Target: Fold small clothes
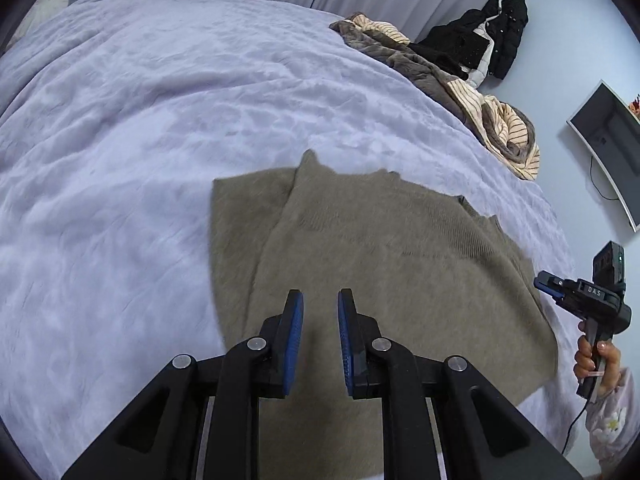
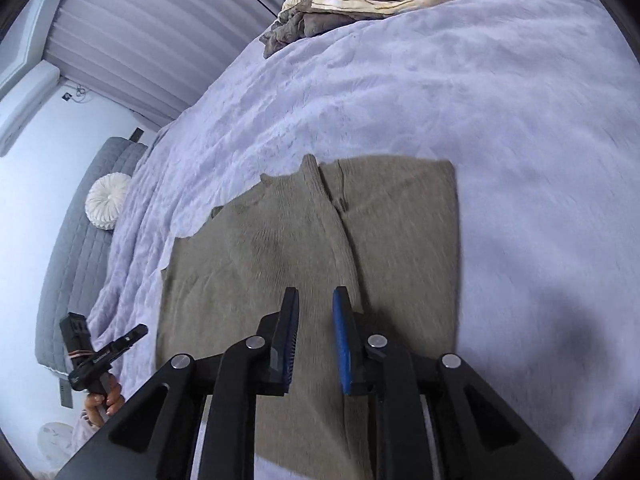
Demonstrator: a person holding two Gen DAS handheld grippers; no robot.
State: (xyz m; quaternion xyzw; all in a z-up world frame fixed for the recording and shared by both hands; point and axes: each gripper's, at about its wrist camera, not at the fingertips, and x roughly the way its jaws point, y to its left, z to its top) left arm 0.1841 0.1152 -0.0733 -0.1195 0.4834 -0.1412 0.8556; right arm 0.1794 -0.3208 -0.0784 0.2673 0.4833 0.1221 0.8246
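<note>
A taupe knitted sweater [image 1: 380, 260] lies flat on the lavender bed cover [image 1: 140, 120], with a lengthwise fold running down it. My left gripper [image 1: 320, 296] hovers above its near part, blue pads a narrow gap apart, nothing between them. In the right wrist view the same sweater [image 2: 300, 240] lies below my right gripper [image 2: 316, 292], which also stands slightly open and empty. Each gripper shows at the edge of the other's view, held by a hand: the right gripper [image 1: 548, 282] and the left gripper [image 2: 136, 332], both off the sweater's side.
A striped beige and brown blanket [image 1: 492, 120] is bunched at the bed's far edge. A black jacket [image 1: 500, 36] hangs on the wall, and a monitor [image 1: 608, 148] stands beside it. A round white cushion [image 2: 108, 200] leans on the grey headboard [image 2: 76, 240].
</note>
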